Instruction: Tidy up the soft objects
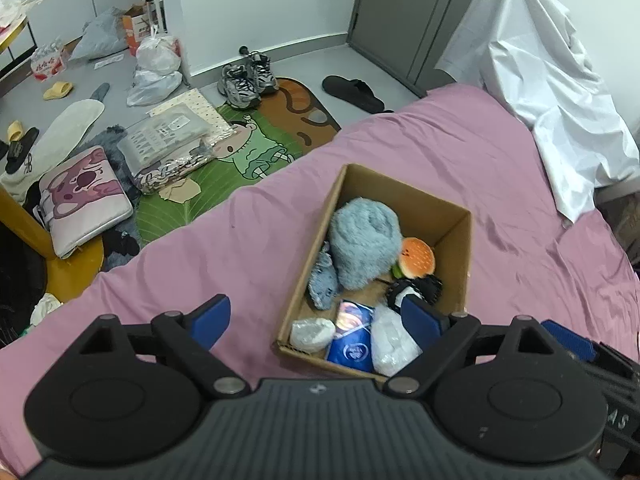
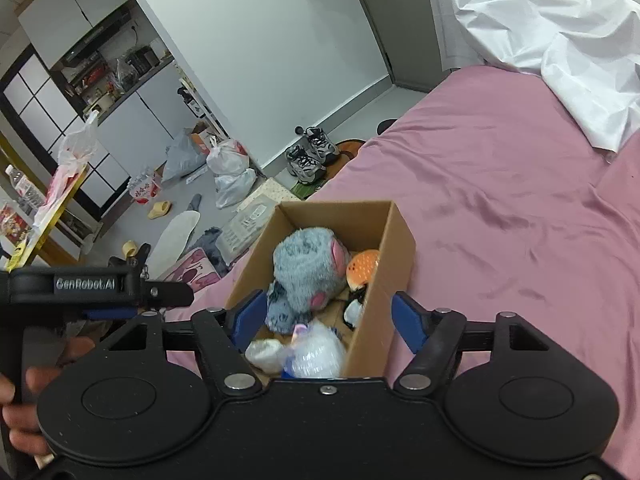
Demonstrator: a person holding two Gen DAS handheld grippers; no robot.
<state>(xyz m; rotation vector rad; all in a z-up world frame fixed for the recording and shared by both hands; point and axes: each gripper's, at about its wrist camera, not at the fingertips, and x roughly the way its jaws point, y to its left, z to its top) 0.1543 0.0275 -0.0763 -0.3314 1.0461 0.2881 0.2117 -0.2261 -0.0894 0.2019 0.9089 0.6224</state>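
A brown cardboard box (image 1: 452, 216) sits on the pink bed sheet (image 1: 240, 240). Inside lie a fluffy blue-grey plush (image 1: 364, 248), a burger plush (image 1: 416, 258), a black-and-white plush (image 1: 416, 290), a blue packet (image 1: 352, 340) and clear plastic bags (image 1: 390, 340). My left gripper (image 1: 316, 320) is open and empty above the box's near end. In the right wrist view the box (image 2: 400, 248) holds the blue-grey plush (image 2: 304, 272) and burger plush (image 2: 362, 268). My right gripper (image 2: 326, 316) is open and empty, its fingers straddling the box's near end. The left gripper's body (image 2: 92, 288) shows at its left.
A white sheet (image 1: 552, 92) is heaped at the bed's far right. The floor to the left holds sneakers (image 1: 248, 78), a black slipper (image 1: 352, 92), a cartoon mat (image 1: 248, 148), packaged bedding (image 1: 172, 140), a cushion (image 1: 80, 196) and plastic bags (image 1: 156, 68).
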